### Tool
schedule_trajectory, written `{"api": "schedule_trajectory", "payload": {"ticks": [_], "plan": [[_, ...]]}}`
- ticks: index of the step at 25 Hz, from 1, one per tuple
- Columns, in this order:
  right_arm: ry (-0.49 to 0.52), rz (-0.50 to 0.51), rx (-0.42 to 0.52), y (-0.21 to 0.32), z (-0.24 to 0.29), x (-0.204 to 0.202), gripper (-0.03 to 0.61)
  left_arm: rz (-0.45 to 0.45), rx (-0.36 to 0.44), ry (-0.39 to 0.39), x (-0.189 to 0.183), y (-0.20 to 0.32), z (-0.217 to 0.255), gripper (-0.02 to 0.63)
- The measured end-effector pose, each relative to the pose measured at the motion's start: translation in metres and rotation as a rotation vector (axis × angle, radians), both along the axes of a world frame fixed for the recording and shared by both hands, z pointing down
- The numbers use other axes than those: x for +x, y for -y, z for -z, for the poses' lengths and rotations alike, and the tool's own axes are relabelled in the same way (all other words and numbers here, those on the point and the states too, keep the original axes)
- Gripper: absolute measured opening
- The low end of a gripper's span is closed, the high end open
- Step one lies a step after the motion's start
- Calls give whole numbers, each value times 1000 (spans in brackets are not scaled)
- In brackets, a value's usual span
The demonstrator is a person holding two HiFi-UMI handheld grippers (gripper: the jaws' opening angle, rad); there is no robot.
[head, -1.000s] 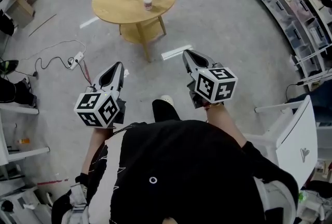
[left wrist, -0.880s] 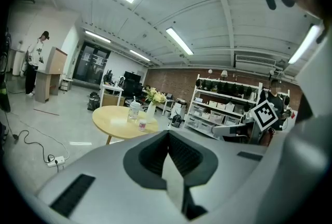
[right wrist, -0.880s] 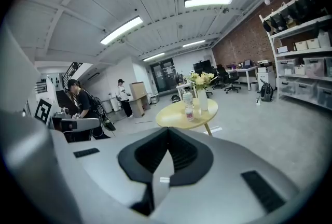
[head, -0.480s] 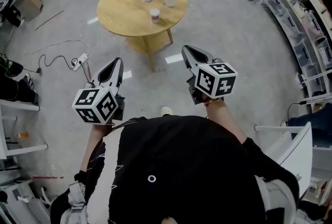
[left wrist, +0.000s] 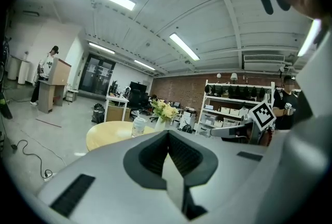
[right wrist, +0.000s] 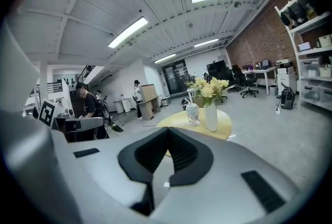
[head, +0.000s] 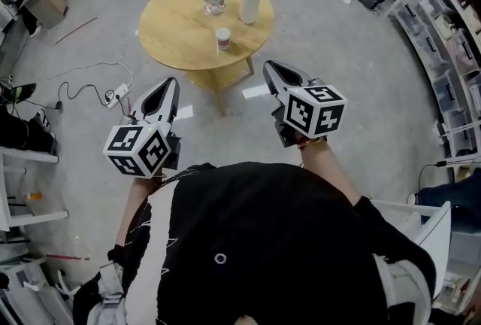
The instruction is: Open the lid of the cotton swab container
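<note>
grey concrete floor [head: 338,53] spreads below. left gripper [head: 172,81] and right gripper [head: 269,65] are both pinched shut on nothing, side by side, pointing toward a round wooden table [head: 173,19] well ahead. a small white, red-banded round container [head: 223,38], probably the cotton swabs, stands near its front edge. close in first, then steady the body and lift the lid [head: 223,33]. forearms reach forward, near level.

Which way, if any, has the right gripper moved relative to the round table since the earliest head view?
Yes. The right gripper has moved closer to the round table ahead.
</note>
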State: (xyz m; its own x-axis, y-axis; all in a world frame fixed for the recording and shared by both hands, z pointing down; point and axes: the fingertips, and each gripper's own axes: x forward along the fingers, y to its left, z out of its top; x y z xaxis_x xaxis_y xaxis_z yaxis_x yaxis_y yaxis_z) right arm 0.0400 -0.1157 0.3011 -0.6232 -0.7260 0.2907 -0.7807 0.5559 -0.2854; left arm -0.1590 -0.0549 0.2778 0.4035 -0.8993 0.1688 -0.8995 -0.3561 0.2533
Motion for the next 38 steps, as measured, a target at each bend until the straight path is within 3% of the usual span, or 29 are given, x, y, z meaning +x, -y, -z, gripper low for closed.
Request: {"api": "schedule_trajectory", "payload": {"ticks": [7,13,28,38], "plan": [[-9,11,-46,29,-25,10,5,80,-75,-80,0,30,-33,11],[-15,-10,-95,41,-45,18,5,89,-119,-116,-1,47,-54,11],[-38,-75,-204,117,-84,16,5,12,-162,-62,-11,152,-97,11],[-52,-147,-316,130,-136,43,5,-30,-285,-15,7,191,-171,39]]}}
